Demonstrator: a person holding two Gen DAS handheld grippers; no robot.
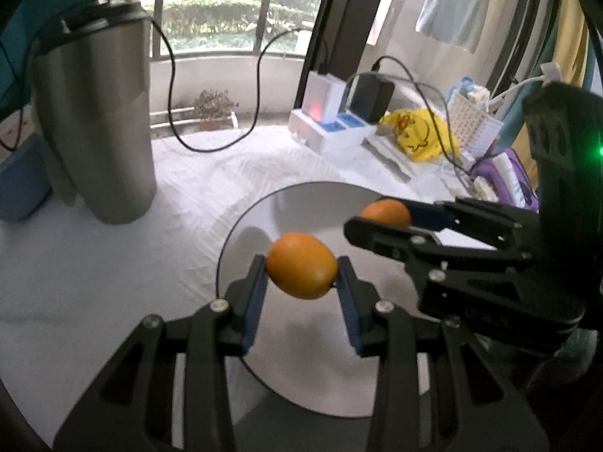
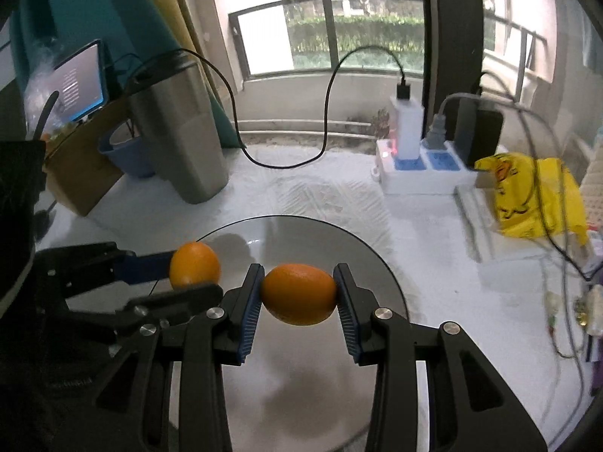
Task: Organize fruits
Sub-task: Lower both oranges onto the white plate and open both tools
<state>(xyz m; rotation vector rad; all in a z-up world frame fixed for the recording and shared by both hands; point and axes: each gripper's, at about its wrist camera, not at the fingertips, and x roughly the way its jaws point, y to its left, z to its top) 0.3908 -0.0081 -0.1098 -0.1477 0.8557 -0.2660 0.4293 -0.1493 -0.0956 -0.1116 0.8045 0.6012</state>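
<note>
My left gripper [image 1: 301,265] is shut on an orange fruit [image 1: 301,265] and holds it above a round grey plate [image 1: 301,203] on the white cloth. My right gripper [image 2: 297,293] is shut on a second orange fruit [image 2: 297,293] above the same plate [image 2: 301,233]. In the left wrist view the right gripper [image 1: 377,214] comes in from the right with its fruit [image 1: 384,213]. In the right wrist view the left gripper [image 2: 188,275] comes in from the left with its fruit [image 2: 194,263]. The two grippers are close side by side.
A tall steel tumbler [image 1: 94,120] stands at the left with a blue bowl [image 2: 128,154] behind it. A white power strip [image 2: 418,169] with plugs and cables sits at the back right, with a yellow bag [image 2: 527,196] beside it. A cardboard box [image 2: 79,173] is far left.
</note>
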